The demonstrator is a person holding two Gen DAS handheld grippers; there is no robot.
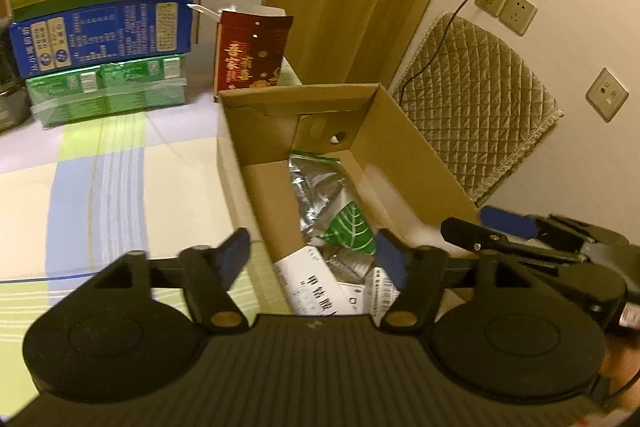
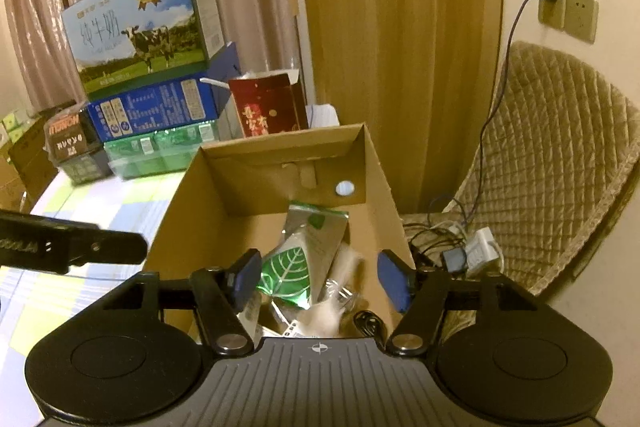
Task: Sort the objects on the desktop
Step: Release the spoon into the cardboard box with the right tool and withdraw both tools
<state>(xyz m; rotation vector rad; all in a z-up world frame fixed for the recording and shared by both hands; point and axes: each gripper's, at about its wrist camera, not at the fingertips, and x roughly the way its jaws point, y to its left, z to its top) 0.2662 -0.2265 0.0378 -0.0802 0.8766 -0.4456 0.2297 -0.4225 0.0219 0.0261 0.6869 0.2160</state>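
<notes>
Cardboard box point(image 2: 280, 163) is sitting directly ahead of both jaws, already holding sorted items; the table point(image 1: 60, 187) left of the left jaws is showing no loose items, so sorting is judged nearly done. Silver leaf-print pouch point(image 2: 304, 251) is lying inside the box between the right jaws; white paper packets point(image 1: 316, 287) are lying below the left jaws. Left gripper point(image 1: 312, 255) and right gripper point(image 2: 320, 279) are both hanging spread wide, grasping nothing.

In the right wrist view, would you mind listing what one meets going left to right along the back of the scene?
Stacked milk cartons → red gift box → open cardboard box → wooden door → wall sockets → quilted chair.
</notes>
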